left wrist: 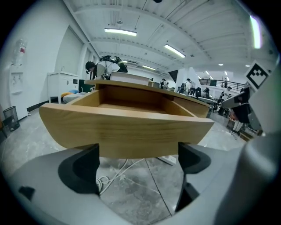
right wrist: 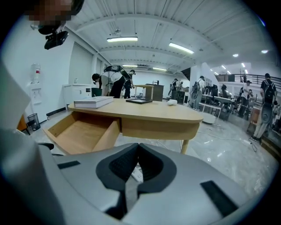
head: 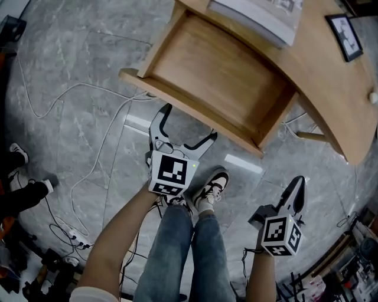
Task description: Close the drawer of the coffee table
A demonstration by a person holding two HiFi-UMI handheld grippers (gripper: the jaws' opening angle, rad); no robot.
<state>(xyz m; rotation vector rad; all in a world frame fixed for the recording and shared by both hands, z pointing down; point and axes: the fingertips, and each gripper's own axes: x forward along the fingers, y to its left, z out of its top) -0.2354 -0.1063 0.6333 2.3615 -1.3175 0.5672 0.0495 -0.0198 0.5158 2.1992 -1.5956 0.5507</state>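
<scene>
**Drawer pulled out, my left jaws squared to its front**

The drawer point(head: 207, 76) stands pulled well out from under the coffee table point(head: 331, 88), towards me. Its wooden bottom is bare, and nothing rises above its walls to catch on the way in. Its front panel point(left wrist: 127, 132) is the face I judge I must push, so that is where I have brought my left gripper point(head: 190, 122).

That gripper's jaws stand wide apart with nothing between them. In the left gripper view the panel fills the space just above the two dark pads point(left wrist: 81, 169). The gripper seems a little short of the wood and low against its bottom edge, and I cannot see any contact. I hold the jaws spread because two separated tips should press the panel evenly and keep the drawer from skewing.

My right gripper point(head: 299, 186) hangs off to the side, well apart from the drawer. Its jaws are pressed together on nothing, out of the way.

On the tabletop lie a thick book point(head: 260, 17) and a framed picture point(head: 345, 35), neither of them in the drawer's path. Cables point(head: 100, 147) trail over the grey floor point(head: 59, 71) beneath, near my shoe point(head: 211, 187).
</scene>
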